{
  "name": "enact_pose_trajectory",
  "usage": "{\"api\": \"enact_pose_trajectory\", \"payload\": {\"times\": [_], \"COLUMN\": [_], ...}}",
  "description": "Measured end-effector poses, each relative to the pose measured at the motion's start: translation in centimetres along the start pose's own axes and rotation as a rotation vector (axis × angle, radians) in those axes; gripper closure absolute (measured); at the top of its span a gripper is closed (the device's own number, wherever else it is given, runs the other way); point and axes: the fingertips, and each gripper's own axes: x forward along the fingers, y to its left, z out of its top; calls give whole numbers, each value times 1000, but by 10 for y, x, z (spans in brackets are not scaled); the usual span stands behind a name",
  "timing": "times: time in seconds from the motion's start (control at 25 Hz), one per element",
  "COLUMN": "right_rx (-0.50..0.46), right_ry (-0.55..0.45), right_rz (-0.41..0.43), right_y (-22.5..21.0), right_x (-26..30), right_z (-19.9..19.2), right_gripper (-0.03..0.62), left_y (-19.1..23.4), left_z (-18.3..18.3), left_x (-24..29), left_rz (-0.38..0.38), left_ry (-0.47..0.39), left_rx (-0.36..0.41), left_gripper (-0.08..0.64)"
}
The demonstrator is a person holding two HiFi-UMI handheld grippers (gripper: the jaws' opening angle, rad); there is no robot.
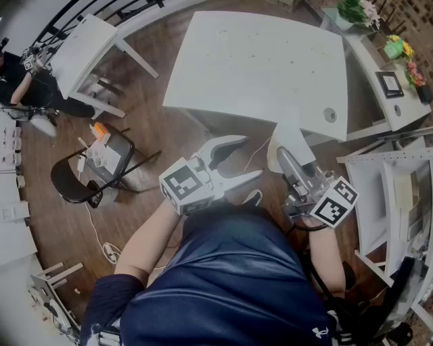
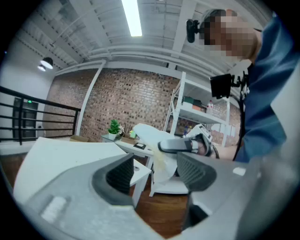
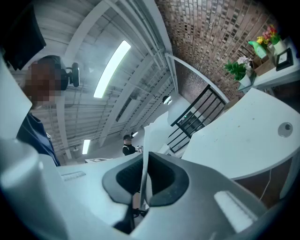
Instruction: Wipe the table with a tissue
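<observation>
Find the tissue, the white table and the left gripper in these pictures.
tissue (image 1: 287, 140), head view, middle of the white sheet.
white table (image 1: 257, 61), head view, bare part of its top.
left gripper (image 1: 252, 157), head view, midway between its open fingertips.

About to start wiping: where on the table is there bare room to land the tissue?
Almost the whole white table is bare, from its left edge across to the round grommet near the right corner. Crowded: the side counter beyond, with plants and a picture frame.
</observation>
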Motion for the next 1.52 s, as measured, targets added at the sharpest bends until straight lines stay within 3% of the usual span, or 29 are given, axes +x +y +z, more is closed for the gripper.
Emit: {"api": "enact_pose_trajectory", "payload": {"times": [0.16,0.28,0.52,0.6,0.64,0.8,1.08,1.28,1.52], "right_rx": [40,73,137,131,121,71,-57,-170,-337], "right_ry": [-7,-1,24,36,44,62,83,41,65], "right_rz": [73,109,169,163,153,84,-50,-102,-110], "right_y": [0,-4,-9,-14,-17,-32,-59,-68,-75], "right_x": [1,6,36,51,60,101,157,160,161], "right_z": [10,13,16,18,18,20,34,60,86], "right_gripper": [581,581,580,579,574,455,295,241,211], "left_y": [-2,-5,15,30,39,88,166,180,186], "left_z": [4,1,3,13,19,44,76,86,74], "left_x": [20,32,33,29,27,9,-17,-4,8], "left_rz": [-74,-124,-202,-212,-221,-278,-362,-457,-547], "left_ry": [-15,-6,-23,-23,-38,-105,-66,-46,47], "left_rx": [-30,-36,-107,-145,-159,-174,-94,-66,-84], "left_gripper": [276,320,463,549,554,555,555,555,555]}}
